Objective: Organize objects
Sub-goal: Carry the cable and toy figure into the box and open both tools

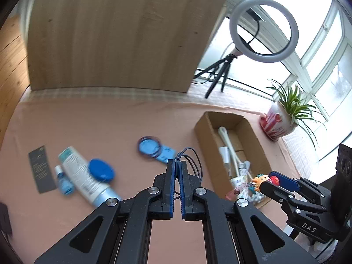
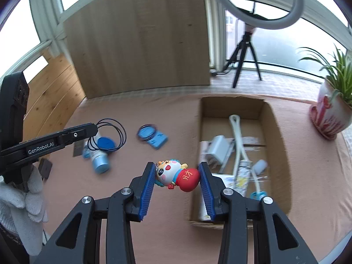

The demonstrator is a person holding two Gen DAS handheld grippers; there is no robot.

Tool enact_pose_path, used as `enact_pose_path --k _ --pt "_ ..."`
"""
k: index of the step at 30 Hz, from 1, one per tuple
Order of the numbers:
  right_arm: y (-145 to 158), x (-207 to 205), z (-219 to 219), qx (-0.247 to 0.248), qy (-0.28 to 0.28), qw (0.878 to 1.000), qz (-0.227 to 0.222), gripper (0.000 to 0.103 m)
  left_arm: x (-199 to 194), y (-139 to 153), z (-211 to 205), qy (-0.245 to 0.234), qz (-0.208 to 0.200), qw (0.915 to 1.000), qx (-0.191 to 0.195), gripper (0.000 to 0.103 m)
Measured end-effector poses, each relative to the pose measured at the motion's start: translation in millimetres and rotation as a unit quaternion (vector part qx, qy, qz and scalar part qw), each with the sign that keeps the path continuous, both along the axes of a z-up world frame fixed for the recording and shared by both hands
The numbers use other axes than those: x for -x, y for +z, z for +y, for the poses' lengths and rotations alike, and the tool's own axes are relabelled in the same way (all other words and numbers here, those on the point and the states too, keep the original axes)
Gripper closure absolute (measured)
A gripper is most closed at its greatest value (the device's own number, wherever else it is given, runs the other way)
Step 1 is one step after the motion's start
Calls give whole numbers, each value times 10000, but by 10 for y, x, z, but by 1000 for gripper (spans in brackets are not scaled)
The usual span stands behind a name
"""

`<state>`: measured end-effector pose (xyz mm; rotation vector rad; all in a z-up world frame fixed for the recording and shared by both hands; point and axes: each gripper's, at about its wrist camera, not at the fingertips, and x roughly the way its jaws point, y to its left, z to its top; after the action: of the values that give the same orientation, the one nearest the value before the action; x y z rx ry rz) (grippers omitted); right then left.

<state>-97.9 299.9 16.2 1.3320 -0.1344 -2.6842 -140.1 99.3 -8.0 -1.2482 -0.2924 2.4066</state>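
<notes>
My left gripper is shut on thin dark elastic loops, which hang in the air above the pink table; the same loops dangle from it in the right wrist view. My right gripper is shut on a small cartoon figurine with a red body, held sideways just left of the open cardboard box. From the left wrist view that figurine hovers over the box's near end. The box holds a white charger, cables and small items.
On the tablecloth lie a blue card with a round disc and bands, a white tube, a blue round case, a small blue bottle and a dark card. A potted plant, ring light tripod and wooden board stand behind. A gloved hand holds the left gripper.
</notes>
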Motion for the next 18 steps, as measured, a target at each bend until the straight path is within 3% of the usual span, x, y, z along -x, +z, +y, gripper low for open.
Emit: enact_pose_path --k 8,18 --pt "-107 83 619 43 -609 9981 -58 66 318 0 786 -458 7 9989 16 100" --pt "-346 85 1053 78 -962 9948 -334 66 676 -284 1634 -649 -136 9976 192 100"
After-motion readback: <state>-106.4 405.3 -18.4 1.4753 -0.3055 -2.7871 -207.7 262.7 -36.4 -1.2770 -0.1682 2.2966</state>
